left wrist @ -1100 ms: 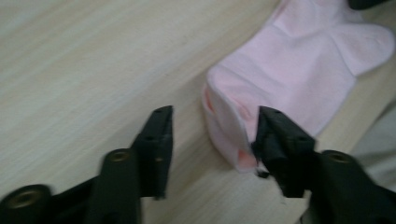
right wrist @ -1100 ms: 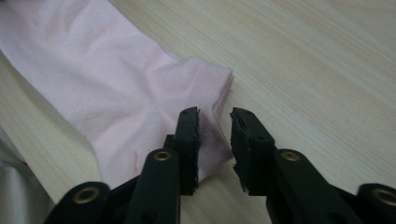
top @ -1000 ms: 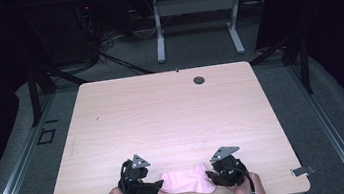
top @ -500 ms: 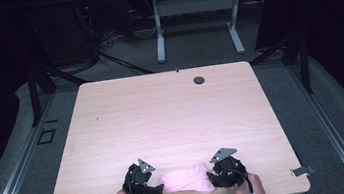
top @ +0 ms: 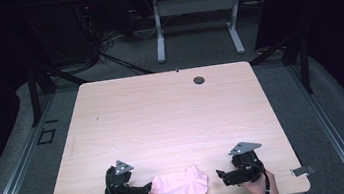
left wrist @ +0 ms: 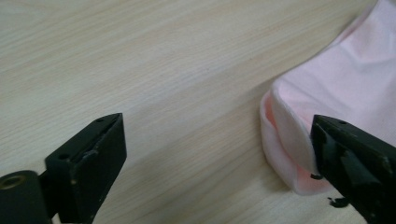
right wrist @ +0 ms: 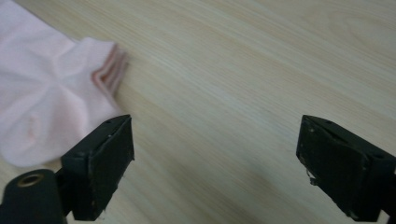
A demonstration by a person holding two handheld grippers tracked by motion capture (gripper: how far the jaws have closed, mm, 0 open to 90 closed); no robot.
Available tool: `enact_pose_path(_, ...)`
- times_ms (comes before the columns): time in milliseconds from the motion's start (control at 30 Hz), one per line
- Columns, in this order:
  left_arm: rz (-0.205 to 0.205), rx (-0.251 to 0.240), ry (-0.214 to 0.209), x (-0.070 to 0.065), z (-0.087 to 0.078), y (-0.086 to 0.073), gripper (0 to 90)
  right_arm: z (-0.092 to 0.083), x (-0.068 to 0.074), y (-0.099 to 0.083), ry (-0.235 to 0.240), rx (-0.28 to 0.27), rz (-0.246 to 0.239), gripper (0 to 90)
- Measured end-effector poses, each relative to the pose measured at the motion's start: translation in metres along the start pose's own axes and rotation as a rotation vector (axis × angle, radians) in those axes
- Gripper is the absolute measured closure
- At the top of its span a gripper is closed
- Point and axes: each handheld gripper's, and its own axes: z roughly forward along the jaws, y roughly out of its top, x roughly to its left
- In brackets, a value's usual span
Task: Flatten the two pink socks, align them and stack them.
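The pink sock (top: 180,183) lies flat near the table's (top: 162,118) front edge, between my two grippers. My left gripper (top: 144,190) has just been opening; its jaws stand wide apart, and in the left gripper view one jaw sits right at the sock's folded cuff (left wrist: 285,140) without pinching it, with bare wood between the jaws. My right gripper (top: 221,176) has also just been opening: jaws spread wide, nothing between them but tabletop, the sock's other end (right wrist: 51,102) lying just beyond one jaw and apart from it. Both grippers lie low and roughly level over the wood, pointing inward toward each other. Behind them my hands and forearms come in over the table's front edge. Further out, a small dark round fitting (top: 199,80) sits near the table's back edge.
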Motion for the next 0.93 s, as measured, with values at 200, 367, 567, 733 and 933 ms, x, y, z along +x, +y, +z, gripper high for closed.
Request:
enact_pose_path(200, -0.034, -0.021, 0.000, 0.014, -0.010, -0.007, 0.1, -0.004, -0.020, -0.011, -0.036, 0.006, 0.052, 8.6)
enact_pose_path(367, -0.055, -0.019, 0.090, 0.030, -0.013, -0.016, 0.1, -0.004, -0.034, -0.020, -0.071, 0.016, 0.087, 9.0)
enact_pose_path(567, -0.069, -0.011, 0.185, 0.055, -0.008, -0.029, 0.1, -0.001, -0.050, -0.032, -0.120, 0.015, 0.121, 10.1)
enact_pose_path(733, -0.039, -0.054, 0.232, 0.064, -0.001, -0.036, 0.0, 0.002, -0.058, -0.039, -0.159, -0.040, 0.105, 6.7)
enact_pose_path(933, -0.046, -0.107, 0.245, 0.074, 0.003, -0.036, 0.0, 0.004, -0.065, -0.043, -0.139, -0.073, 0.079, 0.9)
